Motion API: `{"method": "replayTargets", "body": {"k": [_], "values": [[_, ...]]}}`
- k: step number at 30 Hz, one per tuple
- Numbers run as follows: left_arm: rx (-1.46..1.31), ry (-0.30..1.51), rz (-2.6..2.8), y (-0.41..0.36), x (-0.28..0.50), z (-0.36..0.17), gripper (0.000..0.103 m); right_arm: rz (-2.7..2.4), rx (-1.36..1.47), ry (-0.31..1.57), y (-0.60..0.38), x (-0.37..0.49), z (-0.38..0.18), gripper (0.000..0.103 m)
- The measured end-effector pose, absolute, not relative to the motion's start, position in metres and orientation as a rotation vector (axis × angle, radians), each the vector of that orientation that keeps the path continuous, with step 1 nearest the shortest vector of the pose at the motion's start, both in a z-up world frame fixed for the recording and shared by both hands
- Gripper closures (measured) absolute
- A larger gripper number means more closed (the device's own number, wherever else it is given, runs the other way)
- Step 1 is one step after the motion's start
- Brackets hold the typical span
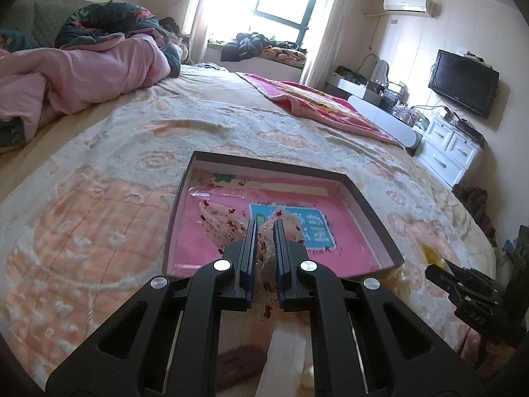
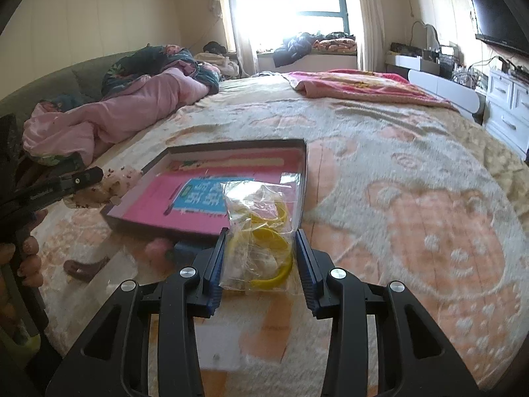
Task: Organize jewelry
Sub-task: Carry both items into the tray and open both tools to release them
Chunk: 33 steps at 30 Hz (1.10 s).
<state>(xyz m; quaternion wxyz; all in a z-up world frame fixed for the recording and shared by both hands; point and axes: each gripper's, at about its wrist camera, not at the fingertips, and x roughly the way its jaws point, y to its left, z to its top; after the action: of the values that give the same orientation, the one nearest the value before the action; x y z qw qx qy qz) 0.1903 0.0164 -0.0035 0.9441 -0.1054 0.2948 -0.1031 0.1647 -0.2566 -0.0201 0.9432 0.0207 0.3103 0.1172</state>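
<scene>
The shallow box lies flat on the patterned blanket near the bed's near edge, its long axis running from near to far and slightly right in the left wrist view; its pink floor carries 1 blue label.

There are 2 clear bags; 1 bag with red pieces and 1 bag with yellow rings.

The left gripper is narrowed to a slim gap and pinches the bag with red pieces between its 2 fingers, the bag fanning out past the tips over the box's near half; in the right wrist view this bag sits at the box's near left corner, beside the left gripper.

The right gripper stands about half open; the bag with yellow rings lies between its 2 fingers, upright-ish with its long axis near to far, its far end leaning on the box's near right wall; whether the pads actually press it I cannot tell.
</scene>
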Motion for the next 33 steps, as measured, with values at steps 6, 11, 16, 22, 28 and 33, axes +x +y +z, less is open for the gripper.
{"method": "replayTargets", "body": {"k": [6,11,16,22,28,33], "values": [[-0.197,0.627,-0.193,0.008,0.214,-0.015,0.098,0.228,0.020,0.629,-0.251,0.193,-0.017,0.066],[-0.178,0.651,-0.173,0.007,0.231,-0.026,0.098,0.230,0.014,0.658,-0.244,0.219,-0.021,0.066],[-0.173,0.681,-0.152,0.011,0.244,-0.037,0.098,0.237,0.004,0.704,-0.234,0.241,-0.032,0.066],[-0.166,0.698,-0.152,0.014,0.250,-0.044,0.097,0.236,-0.004,0.739,-0.220,0.260,-0.044,0.066],[-0.170,0.712,-0.158,0.015,0.253,-0.048,0.093,0.210,-0.013,0.776,-0.212,0.276,-0.053,0.066],[-0.175,0.719,-0.150,0.016,0.250,-0.048,0.084,0.194,0.003,0.804,-0.216,0.282,-0.062,0.064]]}}
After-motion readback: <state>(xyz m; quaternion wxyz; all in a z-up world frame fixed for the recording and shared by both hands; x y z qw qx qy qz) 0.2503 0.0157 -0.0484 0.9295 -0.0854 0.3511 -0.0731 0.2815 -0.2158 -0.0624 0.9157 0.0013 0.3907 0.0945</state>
